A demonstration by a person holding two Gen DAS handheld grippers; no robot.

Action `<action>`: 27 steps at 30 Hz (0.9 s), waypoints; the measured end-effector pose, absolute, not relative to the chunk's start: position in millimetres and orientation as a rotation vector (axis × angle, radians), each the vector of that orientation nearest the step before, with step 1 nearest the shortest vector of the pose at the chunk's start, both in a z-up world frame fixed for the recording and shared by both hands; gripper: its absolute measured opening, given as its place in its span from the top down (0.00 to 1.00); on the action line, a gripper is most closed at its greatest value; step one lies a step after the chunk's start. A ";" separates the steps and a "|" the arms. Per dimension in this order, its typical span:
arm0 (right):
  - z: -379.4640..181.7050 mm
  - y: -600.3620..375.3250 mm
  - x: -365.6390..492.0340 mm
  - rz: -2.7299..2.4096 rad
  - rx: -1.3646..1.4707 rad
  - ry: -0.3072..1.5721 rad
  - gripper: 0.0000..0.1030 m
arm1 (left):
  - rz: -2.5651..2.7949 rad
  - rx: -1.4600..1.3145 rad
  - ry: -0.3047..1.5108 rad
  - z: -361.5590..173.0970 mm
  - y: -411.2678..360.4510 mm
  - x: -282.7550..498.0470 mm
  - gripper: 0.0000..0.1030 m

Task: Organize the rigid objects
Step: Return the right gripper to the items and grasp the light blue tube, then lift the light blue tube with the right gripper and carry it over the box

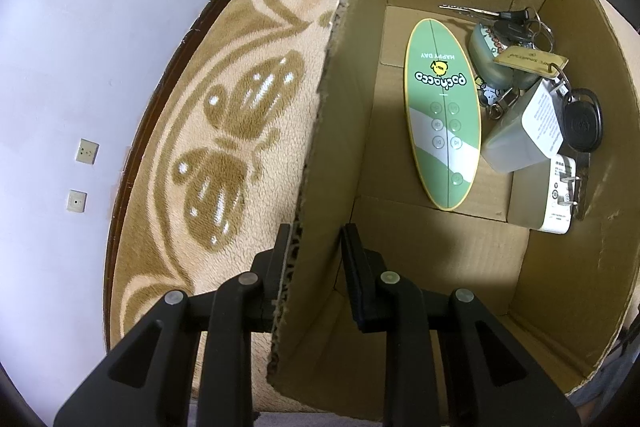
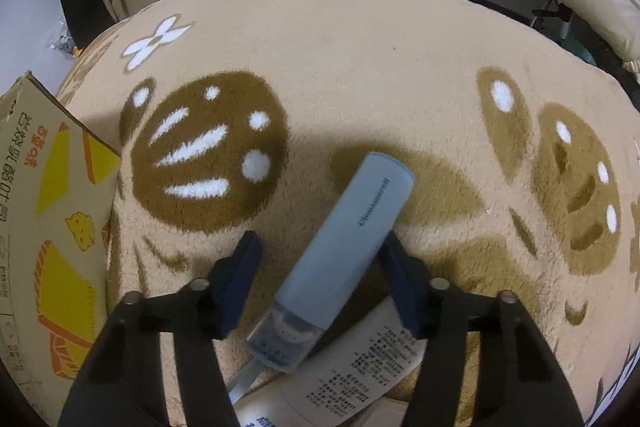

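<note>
Cardboard box on the fleece blanket, its near wall straddled by the left gripper: one finger outside, one inside, jaws spread with a gap left on the inner side, so steadying rather than pinching. Already inside: green oval Pochacco remote at 12 o'clock from those fingers, bunch of keys and black key fob at 1 o'clock, translucent case and white charger plug beside them. Out on the blanket in the right wrist view, blue-grey stick-shaped device with a clear cap, pointing toward 1 o'clock, lying between the spread fingers of the right gripper; right finger touching or nearly touching its side, left finger well clear. Printed paper slip under the capped end at 6 o'clock. Box corner at 9 o'clock. Likely step: closing on the device. Best done by centring first, squaring the pads to the long flat sides, clamping near mid-length and off the cap, then lifting straight up so the paper stays behind. Soft pile underneath, so some sinking and rolling probable; slow squeeze advisable.
</note>
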State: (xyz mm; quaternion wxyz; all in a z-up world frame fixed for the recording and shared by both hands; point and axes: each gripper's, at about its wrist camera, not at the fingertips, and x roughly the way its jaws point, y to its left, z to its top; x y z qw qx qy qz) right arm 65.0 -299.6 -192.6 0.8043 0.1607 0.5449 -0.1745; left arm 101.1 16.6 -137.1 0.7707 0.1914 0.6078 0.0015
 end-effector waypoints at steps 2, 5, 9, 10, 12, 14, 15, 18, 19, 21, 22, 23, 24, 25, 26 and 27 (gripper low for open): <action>-191.8 -298.7 66.0 -0.368 0.352 1.160 0.56 | 0.004 0.418 1.317 -137.5 17.3 101.3 0.77; -191.5 -296.3 68.4 -0.381 0.352 1.158 0.56 | 0.003 0.416 1.319 -137.8 19.2 101.4 0.77; -191.5 -296.6 69.8 -0.391 0.366 1.154 0.57 | 0.004 0.418 1.319 -138.8 18.8 101.6 0.77; -191.5 -296.1 70.2 -0.392 0.367 1.157 0.57 | 0.003 0.419 1.318 -138.7 18.7 101.7 0.77; -191.7 -296.0 69.8 -0.397 0.370 1.159 0.57 | 0.003 0.419 1.319 -138.9 18.0 101.8 0.77; -192.6 -294.2 70.4 -0.408 0.365 1.157 0.57 | 0.003 0.420 1.319 -139.2 18.2 101.7 0.77; -192.8 -292.7 71.0 -0.414 0.356 1.155 0.58 | 0.003 0.420 1.318 -138.9 18.0 101.7 0.77; -191.9 -289.9 71.1 -0.417 0.348 1.144 0.61 | 0.003 0.420 1.319 -138.8 18.0 101.9 0.77; -191.7 -289.7 70.8 -0.415 0.358 1.141 0.62 | 0.003 0.418 1.319 -138.9 18.2 101.9 0.77; -190.9 -291.5 69.3 -0.411 0.381 1.135 0.64 | 0.003 0.419 1.319 -139.4 18.2 101.8 0.77; -190.5 -292.4 68.7 -0.408 0.394 1.131 0.65 | 0.003 0.420 1.319 -139.0 18.1 101.8 0.77; -189.9 -293.7 68.0 -0.407 0.411 1.125 0.66 | 0.003 0.420 1.318 -138.9 17.9 101.9 0.77; -189.3 -296.1 66.3 -0.404 0.426 1.120 0.66 | 0.003 0.420 1.318 -138.9 18.0 101.9 0.77; -188.1 -297.6 65.3 -0.400 0.446 1.111 0.67 | 0.004 0.420 1.319 -139.1 18.2 101.9 0.77; -186.4 -299.8 64.1 -0.392 0.462 1.103 0.68 | 0.003 0.420 1.319 -138.8 17.9 101.9 0.77; -185.8 -300.5 64.0 -0.389 0.474 1.096 0.69 | 0.004 0.419 1.319 -138.9 18.0 101.9 0.77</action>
